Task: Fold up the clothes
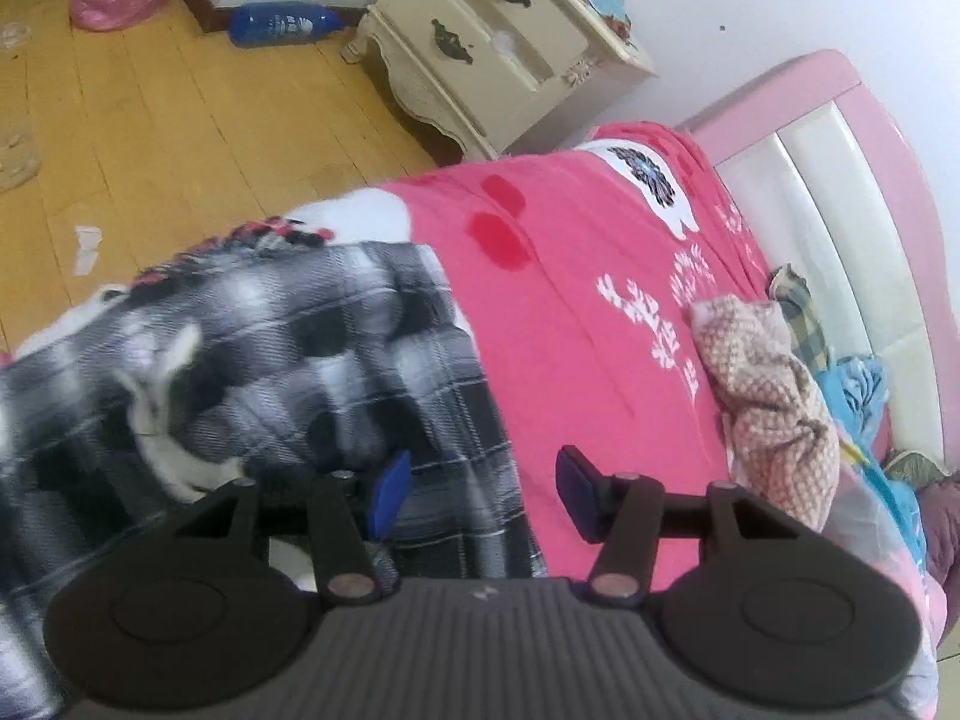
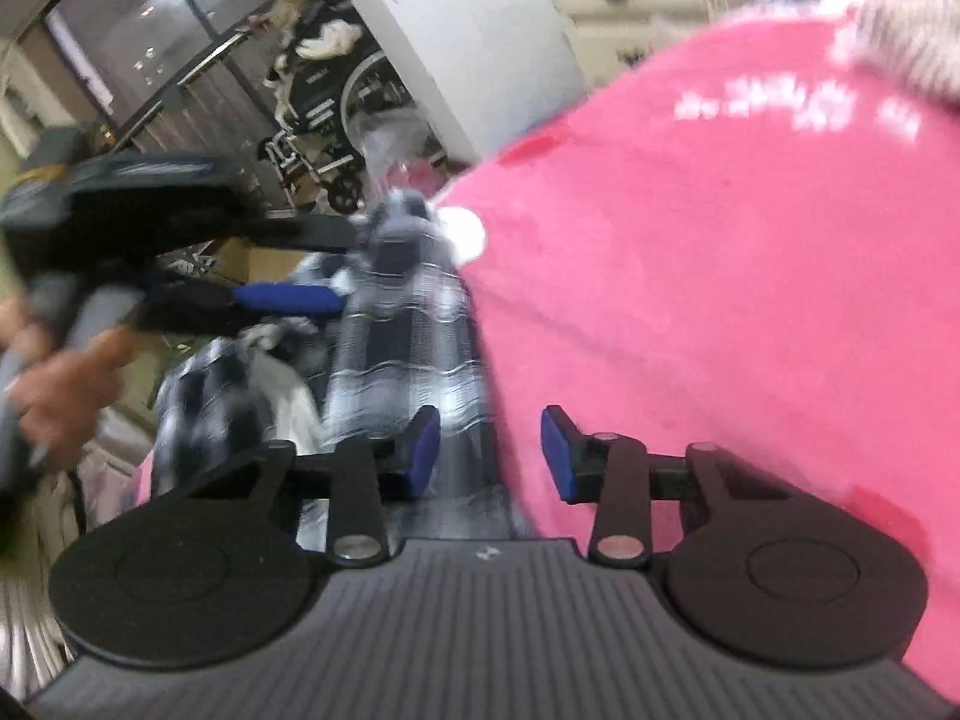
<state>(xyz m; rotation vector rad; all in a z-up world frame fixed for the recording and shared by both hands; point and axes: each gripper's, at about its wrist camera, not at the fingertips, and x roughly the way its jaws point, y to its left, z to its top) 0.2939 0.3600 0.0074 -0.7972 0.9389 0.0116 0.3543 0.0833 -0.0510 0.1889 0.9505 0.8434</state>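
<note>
Left wrist view, near: the left gripper stands with its blue pads moderately apart over the right edge of a black-and-white plaid shirt; the pads press nothing. The shirt lies spread on the left part of a pink bedspread that covers the bed. Farther right, a crumpled beige patterned garment rests on the bedspread, near the pink and white headboard. Beyond the bed stand a cream nightstand and, on the wooden floor, a blue bottle. Right wrist view, near: the right gripper has its jaws narrowly apart above the shirt's edge, gripping nothing visible. At far left, a hand holds the other gripper.
</note>
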